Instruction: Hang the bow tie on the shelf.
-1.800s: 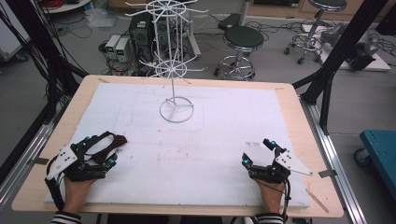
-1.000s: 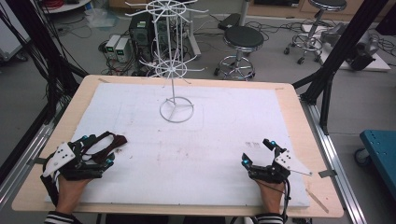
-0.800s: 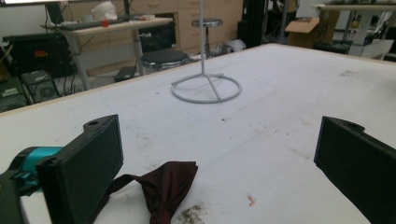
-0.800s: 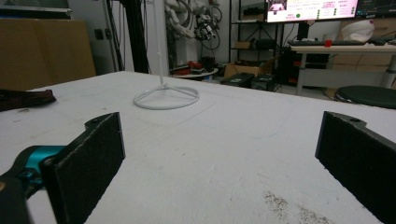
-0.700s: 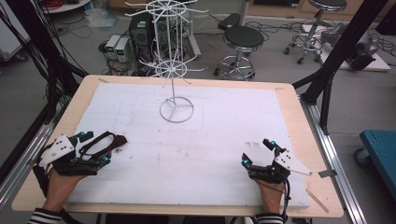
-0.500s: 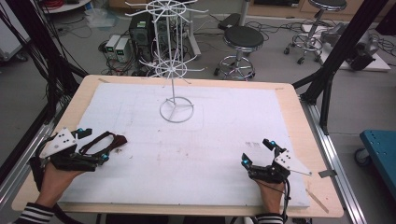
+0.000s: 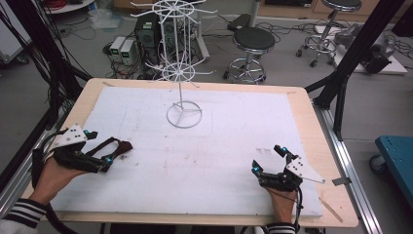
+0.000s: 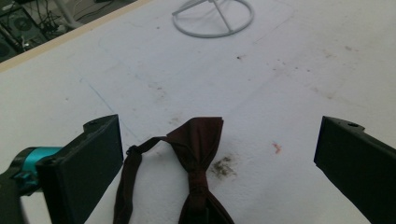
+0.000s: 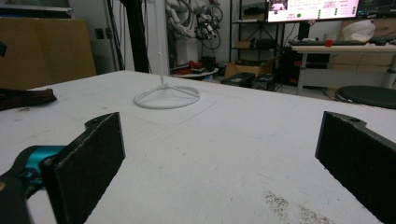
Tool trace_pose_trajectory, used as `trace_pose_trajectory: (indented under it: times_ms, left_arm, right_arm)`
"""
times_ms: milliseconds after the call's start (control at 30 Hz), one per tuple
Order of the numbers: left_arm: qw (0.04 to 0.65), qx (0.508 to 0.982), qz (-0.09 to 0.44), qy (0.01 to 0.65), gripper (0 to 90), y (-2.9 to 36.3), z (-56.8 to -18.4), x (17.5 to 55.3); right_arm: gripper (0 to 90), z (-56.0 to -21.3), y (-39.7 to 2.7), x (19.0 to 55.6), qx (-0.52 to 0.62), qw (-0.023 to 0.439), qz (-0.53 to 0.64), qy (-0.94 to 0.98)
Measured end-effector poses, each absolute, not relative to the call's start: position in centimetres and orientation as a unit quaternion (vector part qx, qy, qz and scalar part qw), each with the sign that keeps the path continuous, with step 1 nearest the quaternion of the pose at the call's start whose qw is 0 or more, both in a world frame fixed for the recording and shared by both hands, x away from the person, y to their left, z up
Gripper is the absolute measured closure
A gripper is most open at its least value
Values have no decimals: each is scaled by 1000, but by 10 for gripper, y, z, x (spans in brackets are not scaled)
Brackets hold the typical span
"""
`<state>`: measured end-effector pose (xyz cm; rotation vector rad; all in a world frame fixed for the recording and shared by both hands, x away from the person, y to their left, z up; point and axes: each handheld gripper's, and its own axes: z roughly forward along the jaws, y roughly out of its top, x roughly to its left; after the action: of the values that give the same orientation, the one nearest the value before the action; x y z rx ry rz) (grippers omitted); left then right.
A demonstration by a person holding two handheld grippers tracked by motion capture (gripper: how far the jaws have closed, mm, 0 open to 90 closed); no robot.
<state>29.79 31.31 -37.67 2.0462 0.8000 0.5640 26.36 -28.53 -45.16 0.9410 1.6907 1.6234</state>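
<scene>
A dark maroon bow tie (image 7: 122, 146) lies flat on the white mat at the near left, its thin strap (image 7: 103, 143) looping back toward the hand. My left gripper (image 7: 96, 146) stands open around the strap end. In the left gripper view the bow tie (image 8: 196, 142) lies between the wide-apart jaws of the left gripper (image 8: 223, 144), touching neither. My right gripper (image 7: 267, 158) rests open at the near right with nothing between its jaws. A white wire display stand (image 7: 183, 116) with hooked tiers rises at the mat's far middle.
The white mat (image 7: 234, 131) covers a wooden table (image 7: 316, 136) with metal rails along its sides. From the right gripper (image 9: 219, 140) the stand's ring base (image 9: 166, 99) lies ahead and the bow tie (image 9: 25, 98) far left. Stools, computers and cables stand beyond the table.
My left hand has drawn back to the left and turned, and its grey plate now sits higher. The bow tie lies where it was. The right gripper has not moved.
</scene>
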Motion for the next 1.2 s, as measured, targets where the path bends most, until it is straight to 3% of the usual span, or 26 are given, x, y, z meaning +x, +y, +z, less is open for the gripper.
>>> trace_pose_trajectory:
  times_ms: [400, 1067, 1200]
  left_arm:
    - [342, 867, 183, 314, 17, 301, -381, 318]
    - [263, 892, 127, 345, 28, 299, -402, 339]
    - [258, 898, 115, 338, 190, 296, -404, 340]
  right_arm:
    - [7, -452, -285, 264, 355, 302, 612, 638]
    - [7, -452, -285, 264, 353, 304, 613, 638]
    - [7, -452, -285, 264, 352, 305, 613, 638]
